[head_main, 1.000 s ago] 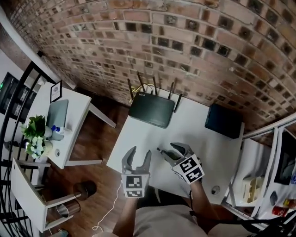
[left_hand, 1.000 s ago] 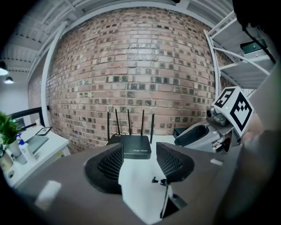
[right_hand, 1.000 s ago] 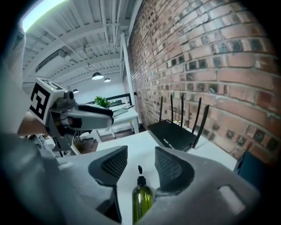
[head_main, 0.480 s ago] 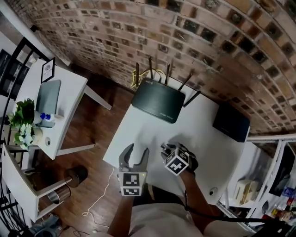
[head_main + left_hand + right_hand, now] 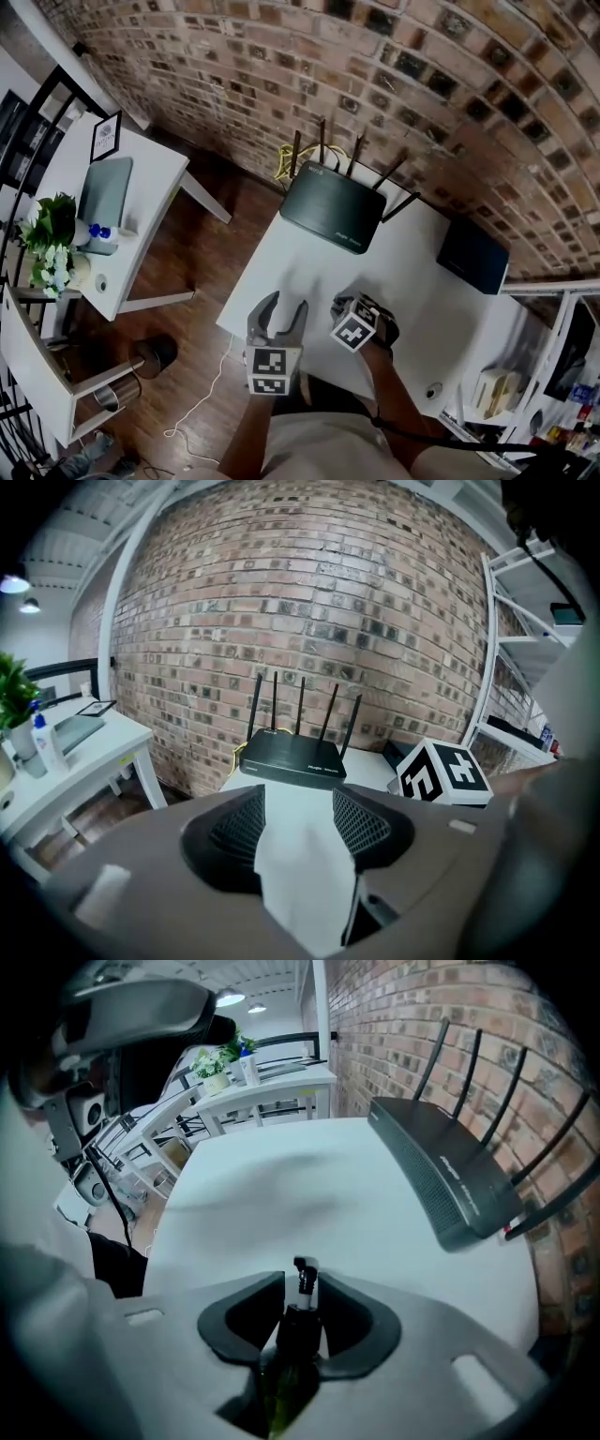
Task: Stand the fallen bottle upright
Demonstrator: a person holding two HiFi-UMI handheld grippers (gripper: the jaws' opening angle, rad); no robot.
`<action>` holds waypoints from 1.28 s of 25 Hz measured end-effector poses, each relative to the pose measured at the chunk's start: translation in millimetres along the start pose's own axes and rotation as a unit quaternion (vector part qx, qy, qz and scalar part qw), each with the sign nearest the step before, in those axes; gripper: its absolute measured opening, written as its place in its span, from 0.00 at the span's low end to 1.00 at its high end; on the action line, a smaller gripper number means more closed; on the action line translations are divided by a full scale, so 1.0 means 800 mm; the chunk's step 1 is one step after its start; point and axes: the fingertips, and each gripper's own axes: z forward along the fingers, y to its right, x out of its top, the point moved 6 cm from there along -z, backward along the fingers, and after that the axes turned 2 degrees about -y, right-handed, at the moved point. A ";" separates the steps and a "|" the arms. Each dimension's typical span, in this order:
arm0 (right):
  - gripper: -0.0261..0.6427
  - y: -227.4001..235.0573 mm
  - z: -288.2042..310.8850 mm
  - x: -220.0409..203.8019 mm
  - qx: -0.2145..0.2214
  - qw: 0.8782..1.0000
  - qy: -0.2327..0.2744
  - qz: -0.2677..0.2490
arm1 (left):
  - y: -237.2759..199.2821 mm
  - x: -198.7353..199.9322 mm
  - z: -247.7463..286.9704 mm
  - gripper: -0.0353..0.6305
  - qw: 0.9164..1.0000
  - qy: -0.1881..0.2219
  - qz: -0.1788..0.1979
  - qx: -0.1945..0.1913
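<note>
Bottle [image 5: 298, 1330] first: it is at the near part of the white desk [image 5: 281, 258], between the jaws of the right hand-held gripper [image 5: 302, 1286]. That gripper points steeply down and is closing on the bottle, with both jaws looking pressed against its dark collar. In the head view the bottle is hidden under that gripper.

Risks, from the biggest thing down. The desk is bare and smooth, so a bottle set down off-centre would likely skid or roll toward the front edge, which is near. The router [image 5: 335, 207] and the black box [image 5: 472, 256] stand well apart at the far side by the brick wall [image 5: 422, 84], so I judge a knock against them unlikely. The left hand-held gripper [image 5: 285, 307] hovers just beside the right one, jaws spread with only desk showing between them. It steadies nothing, so everything hangs on one grip. That grip is the weak spot — it seems to sit on the narrow collar rather than the body, and the bottle lies in line with the jaws, not across them. Turning it upright from there could let it pivot or slide out.

As for its looks, the bottle is small and slim. It has a dark body with a greenish glint, a black collar, a short pale neck and a tiny black tip poking past the jaw ends. No view shows whether its base touches the desk.
</note>
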 end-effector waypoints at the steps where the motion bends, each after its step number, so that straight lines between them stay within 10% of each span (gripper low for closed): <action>1: 0.19 -0.002 -0.003 0.000 0.003 1.000 0.006 0.007 | 0.001 0.002 0.000 0.42 1.000 0.002 -0.001 -0.004; 12: 0.17 0.005 -0.102 -0.026 -0.054 0.979 0.137 0.144 | 0.032 0.067 -0.011 0.40 0.996 0.058 0.028 -0.057; 25: 0.16 -0.021 -0.205 -0.148 -0.249 0.880 0.291 0.281 | 0.101 0.111 -0.007 0.39 0.983 0.077 0.088 -0.139; 32: 0.16 -0.062 -0.208 -0.182 -0.276 0.857 0.329 0.285 | 0.154 0.091 -0.006 0.39 0.975 0.058 0.113 -0.182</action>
